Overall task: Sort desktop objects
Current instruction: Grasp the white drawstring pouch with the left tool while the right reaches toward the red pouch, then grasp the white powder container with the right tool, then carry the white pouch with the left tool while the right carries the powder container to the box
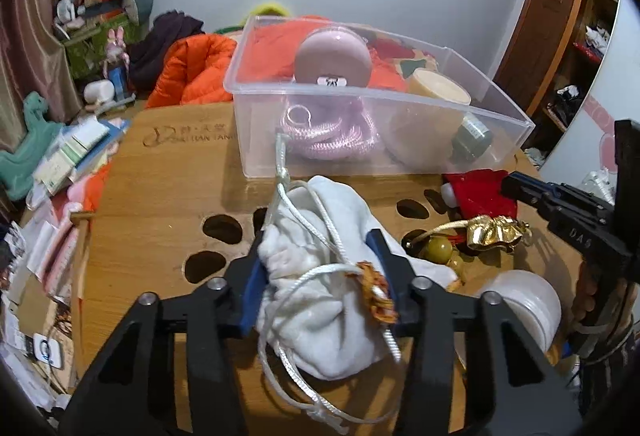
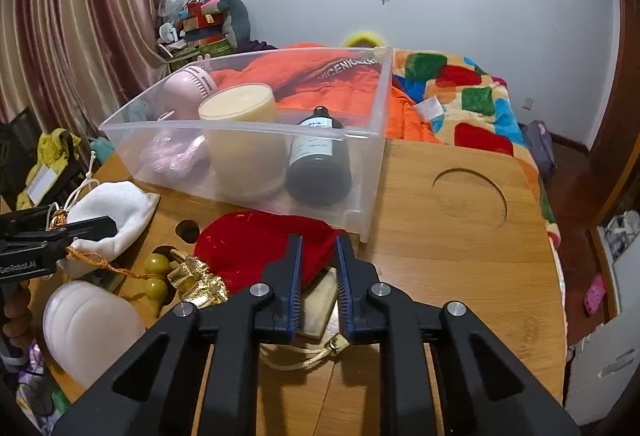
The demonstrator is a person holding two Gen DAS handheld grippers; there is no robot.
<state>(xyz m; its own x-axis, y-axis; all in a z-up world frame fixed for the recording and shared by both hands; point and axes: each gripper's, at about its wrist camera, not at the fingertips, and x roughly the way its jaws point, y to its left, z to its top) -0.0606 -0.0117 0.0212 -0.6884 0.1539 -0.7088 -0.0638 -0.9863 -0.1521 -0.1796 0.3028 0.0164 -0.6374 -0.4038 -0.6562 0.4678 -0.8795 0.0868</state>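
Note:
My left gripper [image 1: 320, 240] is shut on a white drawstring pouch [image 1: 320, 300], its cords hanging loose over the wooden table [image 1: 160, 179]. The pouch also shows in the right wrist view [image 2: 116, 207]. A clear plastic bin [image 1: 360, 107] stands beyond it, holding a pink round device [image 1: 334, 55], a pink cord, a cream jar [image 2: 240, 107] and a dark bottle [image 2: 318, 159]. My right gripper [image 2: 318, 240] is open, its fingertips over a red velvet pouch [image 2: 256, 240]. Its fingers [image 1: 532, 191] reach the red pouch [image 1: 480, 191] in the left wrist view.
A gold foil pouch [image 2: 196, 280] with yellow beads [image 2: 154, 264] and a white ribbed lamp-like object [image 2: 88, 324] lie left of my right gripper. A flat cream card [image 2: 320, 304] lies under it. The table has oval cut-outs and a round recess [image 2: 470, 191]. Clutter and bedding surround it.

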